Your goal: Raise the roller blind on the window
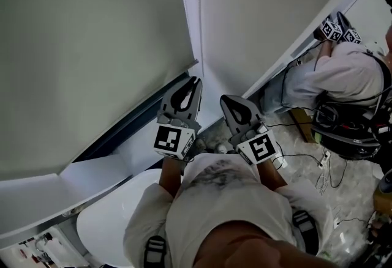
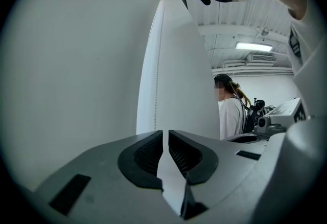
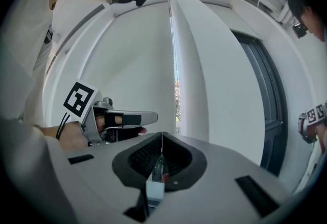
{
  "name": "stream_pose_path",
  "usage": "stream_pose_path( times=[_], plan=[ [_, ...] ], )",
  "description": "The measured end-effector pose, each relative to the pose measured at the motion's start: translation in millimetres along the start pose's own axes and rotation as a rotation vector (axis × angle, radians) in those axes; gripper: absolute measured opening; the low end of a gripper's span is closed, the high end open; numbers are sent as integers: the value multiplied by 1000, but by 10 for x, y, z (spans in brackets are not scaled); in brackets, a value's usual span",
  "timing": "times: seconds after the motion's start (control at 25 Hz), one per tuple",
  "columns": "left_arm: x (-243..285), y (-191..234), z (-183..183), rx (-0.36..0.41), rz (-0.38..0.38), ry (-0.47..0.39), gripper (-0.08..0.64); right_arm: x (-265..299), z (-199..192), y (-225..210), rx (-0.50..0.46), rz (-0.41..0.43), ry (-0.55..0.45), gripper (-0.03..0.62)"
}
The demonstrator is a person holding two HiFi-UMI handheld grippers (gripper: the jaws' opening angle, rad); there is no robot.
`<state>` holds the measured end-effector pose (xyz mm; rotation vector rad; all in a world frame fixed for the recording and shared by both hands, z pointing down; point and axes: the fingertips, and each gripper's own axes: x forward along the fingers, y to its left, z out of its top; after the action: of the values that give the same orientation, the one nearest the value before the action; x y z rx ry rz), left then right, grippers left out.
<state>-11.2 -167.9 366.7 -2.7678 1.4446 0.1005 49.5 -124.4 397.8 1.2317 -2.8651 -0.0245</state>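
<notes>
Pale shirt cloth [image 1: 233, 212] on the wearer fills the bottom of the head view, and just beyond it both tools are held up at the window corner. The grey two-jaw right gripper [image 3: 161, 137] is clamped on a clear plastic cord joiner with a red mark [image 3: 158, 169]. The grey two-jaw left gripper [image 2: 164, 133] has its jaws drawn almost together, leaving only a slit. A thin white bead cord [image 1: 198, 10] runs down to their tips, so I judge they pinch it, though the cord cannot be made out inside the slit.

The pale grey-green fabric roller blind [image 1: 86, 46] hangs fully down, its lower edge just above the white window sill [image 1: 122, 160]. I take the step in hand to be securing the cord, with no lift made yet. The next move calls for a steady downward draw on one strand. One gripper should hold while the other takes a fresh grip higher up. Which strand raises the blind cannot be told.
</notes>
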Motion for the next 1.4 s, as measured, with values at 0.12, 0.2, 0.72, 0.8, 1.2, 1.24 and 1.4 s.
stream_pose_path(
  times=[0.12,0.2,0.72,0.8,1.2,1.24,1.4],
  plan=[
    [80,30,-11,4,-9,-1,47,5,-19,-20,-1,-11,4,63],
    [123,73,-19,11,-12,-2,66,26,-26,-20,-4,-14,8,63],
    [337,-1,379,3,-126,-24,109,15,333,34,-9,-61,0,63],
    [381,-16,346,-1,-150,-29,114,31,269,36,-6,-65,12,63],
    [464,81,44,-43,-201,-48,117,94,-48,61,-14,-126,40,63],
    [456,110,20,-47,-201,-50,117,98,-78,75,-16,-133,44,63],
    [427,171,-42,-52,-215,-54,114,86,-133,128,-21,-161,50,63]
  ],
)
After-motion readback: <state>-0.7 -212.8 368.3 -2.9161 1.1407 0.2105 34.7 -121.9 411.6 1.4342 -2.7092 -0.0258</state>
